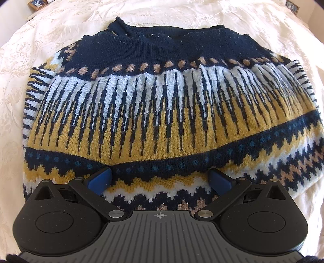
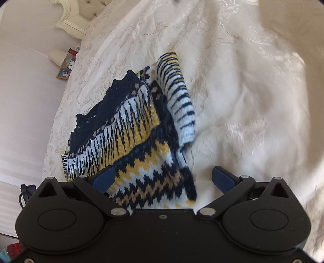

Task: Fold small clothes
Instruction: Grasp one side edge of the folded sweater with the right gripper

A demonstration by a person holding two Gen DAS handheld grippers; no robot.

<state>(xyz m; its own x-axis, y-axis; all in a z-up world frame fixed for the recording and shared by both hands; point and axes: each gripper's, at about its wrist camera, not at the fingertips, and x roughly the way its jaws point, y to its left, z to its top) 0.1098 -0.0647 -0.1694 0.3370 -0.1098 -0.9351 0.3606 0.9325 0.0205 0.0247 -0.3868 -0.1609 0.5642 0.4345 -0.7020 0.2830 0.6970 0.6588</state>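
A small knitted sweater (image 1: 162,113) in navy, yellow, pale blue and tan lies folded on a cream bedspread (image 1: 253,30), its navy neckline at the far side. My left gripper (image 1: 161,178) hovers open over its near patterned hem, with nothing between the blue pads (image 1: 100,180). In the right wrist view the same sweater (image 2: 129,133) lies to the left, with a striped sleeve (image 2: 178,91) folded along its right side. The right gripper (image 2: 164,178) is open above the sweater's near corner, holding nothing.
The cream embroidered bedspread (image 2: 243,101) spreads wide to the right of the sweater. A white carved headboard (image 2: 70,18) and a bedside spot with a lamp (image 2: 57,56) and small framed pictures (image 2: 63,73) lie at the far left.
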